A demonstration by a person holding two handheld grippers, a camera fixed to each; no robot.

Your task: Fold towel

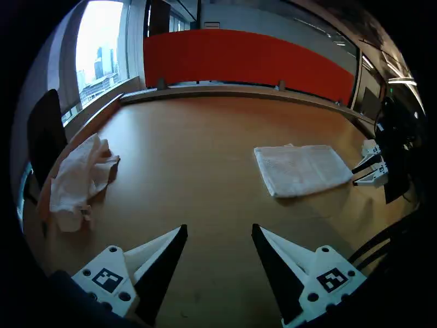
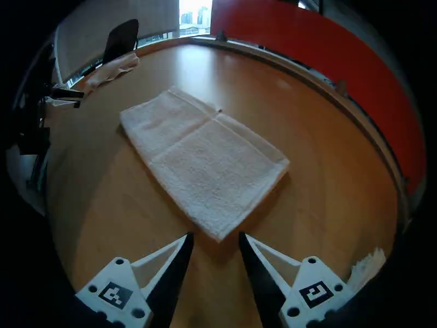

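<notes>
On my left gripper view, the left gripper [image 1: 218, 229] sits at the bottom of the frame with its two fingers spread wide and nothing between them, over bare wood of the table [image 1: 207, 142]. The folded towel [image 1: 303, 169] lies flat at the right middle of that frame, well apart from these fingers. A crumpled cloth [image 1: 82, 180] is heaped at the left edge of the table, near a dark chair [image 1: 43, 136]. A red partition [image 1: 246, 57] runs across the top, with a bright window [image 1: 101, 49] at the upper left. On my right gripper view, the right gripper [image 2: 215, 236] is also released, its fingers parted at the bottom of the frame and gripping nothing. Here the folded towel fills the centre as a neat rectangle set at a slant. Its near corner points down into the gap between the fingertips. I cannot tell whether the tips touch it. The crumpled cloth shows far off at the upper left.
</notes>
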